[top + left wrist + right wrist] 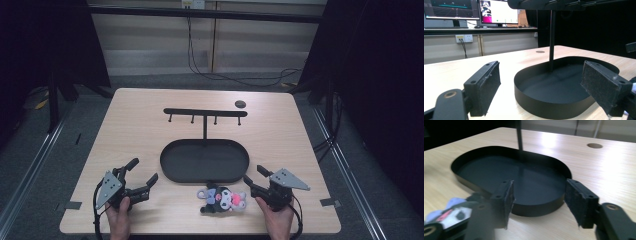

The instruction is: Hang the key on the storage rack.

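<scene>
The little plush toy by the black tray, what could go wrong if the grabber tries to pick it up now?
The plush toy lies on the table beside the right gripper, not between its jaws, which are open on nothing, so closing now might catch only air. The toy sits close to the black tray, so a sideways nudge could push it against the tray's wall. It also lies near the table front edge and could slip off.

A small plush toy [222, 198] lies flat on the wooden table, at about six o'clock from the black oval tray [170, 165] and just clear of its near rim. It is black and white with a pink patch, pale purple ears and a grey end pointing toward three o'clock.
</scene>
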Demonstrator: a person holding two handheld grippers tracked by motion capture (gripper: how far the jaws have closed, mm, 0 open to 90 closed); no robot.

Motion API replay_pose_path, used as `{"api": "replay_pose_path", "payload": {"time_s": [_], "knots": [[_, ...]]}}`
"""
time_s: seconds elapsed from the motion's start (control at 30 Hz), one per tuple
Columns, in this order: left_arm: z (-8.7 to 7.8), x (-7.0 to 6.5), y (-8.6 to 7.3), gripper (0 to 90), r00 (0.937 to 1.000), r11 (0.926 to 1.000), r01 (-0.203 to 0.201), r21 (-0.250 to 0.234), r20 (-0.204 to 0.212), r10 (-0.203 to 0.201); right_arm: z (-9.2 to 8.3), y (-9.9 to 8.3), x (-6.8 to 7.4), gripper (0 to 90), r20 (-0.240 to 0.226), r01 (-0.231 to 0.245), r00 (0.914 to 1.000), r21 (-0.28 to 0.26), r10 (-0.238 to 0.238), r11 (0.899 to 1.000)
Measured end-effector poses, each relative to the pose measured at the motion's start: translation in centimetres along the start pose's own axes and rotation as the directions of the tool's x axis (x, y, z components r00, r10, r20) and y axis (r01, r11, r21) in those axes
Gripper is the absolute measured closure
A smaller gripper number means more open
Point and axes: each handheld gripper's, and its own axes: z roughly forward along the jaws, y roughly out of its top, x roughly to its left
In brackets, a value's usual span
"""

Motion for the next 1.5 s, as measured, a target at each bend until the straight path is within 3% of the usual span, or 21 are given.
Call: {"api": "replay_pose_path", "payload": {"time_s": [0.07,0.1,0.17,0.27,0.37,0.6,0.73,0.83,0.93,1.0,1.03,1.1,1.17,1.2,1.23,1.27,1.3,1.33,1.4,1.47,1.5], "knots": [[0.0,0.0,0.0,15.4,1.0000,1.0000,0.000,0.000,0.000,0.000,0.0,0.5,0.2,42.7,-0.017,0.016,0.9997,0.013,-0.016,1.000],[0.0,0.0,0.0,15.4,1.0000,1.0000,0.000,0.000,0.000,0.000,0.0,1.0,0.4,43.5,-0.041,0.000,0.9991,0.058,0.002,0.998],[0.0,0.0,0.0,15.4,1.0000,1.0000,0.000,-0.001,0.000,0.000,0.1,1.5,0.6,44.0,-0.049,0.018,0.9987,0.091,-0.014,0.996],[0.0,0.0,0.0,15.4,1.0000,1.0000,0.000,0.000,0.000,0.000,0.2,1.9,0.9,43.0,-0.063,0.025,0.9978,0.095,-0.019,0.995],[0.0,0.0,0.0,15.4,1.0000,1.0000,0.000,0.000,0.001,0.000,0.6,2.8,1.3,40.2,-0.123,0.038,0.9922,0.159,-0.019,0.987],[0.0,0.0,0.0,15.4,1.0000,1.0000,0.000,0.000,0.000,0.000,1.4,3.7,1.9,33.5,-0.167,0.058,0.9857,0.225,-0.019,0.973],[0.0,0.0,0.0,15.4,1.0000,1.0000,0.000,0.000,0.000,0.000,2.0,4.5,2.5,32.0,-0.190,0.096,0.9806,0.263,-0.047,0.960],[0.0,0.0,0.0,15.4,1.0000,1.0000,0.000,0.000,0.000,0.000,2.6,5.2,2.9,34.7,-0.230,0.131,0.9714,0.305,-0.060,0.943],[0.0,0.0,0.0,15.4,1.0000,1.0000,0.000,0.000,0.000,0.000,3.3,5.9,3.2,38.4,-0.299,0.148,0.9532,0.347,-0.041,0.926],[0.0,0.0,0.0,15.4,1.0000,1.0000,0.000,0.000,0.000,0.000,3.5,6.1,3.3,36.1,-0.308,0.152,0.9508,0.359,-0.037,0.921],[0.0,0.0,0.0,15.4,1.0000,1.0000,0.000,0.000,0.000,0.000,4.1,6.4,3.5,33.1,-0.332,0.162,0.9430,0.386,-0.027,0.908],[0.0,0.0,0.0,15.4,1.0000,1.0000,0.000,0.000,0.000,0.000,4.4,6.7,3.7,31.0,-0.340,0.178,0.9397,0.400,-0.035,0.899],[0.0,0.0,0.0,15.4,1.0000,1.0000,0.000,0.000,0.000,0.000,4.8,7.2,4.1,31.0,-0.359,0.209,0.9322,0.423,-0.049,0.882],[0.0,0.0,0.0,15.4,1.0000,1.0000,0.000,0.000,0.000,0.000,4.8,7.2,4.1,31.0,-0.359,0.209,0.9322,0.423,-0.049,0.882],[0.0,0.0,0.0,15.4,1.0000,1.0000,-0.003,0.000,0.001,0.003,5.2,7.5,4.6,30.9,-0.373,0.233,0.9261,0.446,-0.058,0.864],[0.0,0.0,0.0,15.4,1.0000,1.0000,-0.003,0.000,0.001,0.003,5.2,7.5,4.6,30.9,-0.373,0.233,0.9261,0.446,-0.058,0.864],[0.0,0.0,0.0,15.4,1.0000,1.0000,-0.002,0.000,0.001,0.002,5.5,7.9,5.2,32.7,-0.367,0.271,0.9244,0.445,-0.102,0.854],[0.0,0.0,0.0,15.4,1.0000,1.0000,0.000,0.000,0.001,0.000,5.6,7.9,5.4,35.3,-0.371,0.279,0.9226,0.452,-0.106,0.847],[0.0,0.0,0.0,15.4,1.0000,1.0000,0.000,0.000,0.001,0.000,6.2,8.1,5.6,35.7,-0.417,0.297,0.9050,0.477,-0.085,0.827],[0.0,0.0,0.0,15.4,1.0000,1.0000,0.000,0.000,0.001,0.000,6.6,8.2,5.6,35.4,-0.433,0.288,0.8996,0.495,-0.055,0.820],[0.0,0.0,0.0,15.4,1.0000,1.0000,-0.003,0.000,0.001,0.003,7.1,8.3,5.7,39.1,-0.431,0.304,0.9006,0.526,-0.060,0.794]]}}
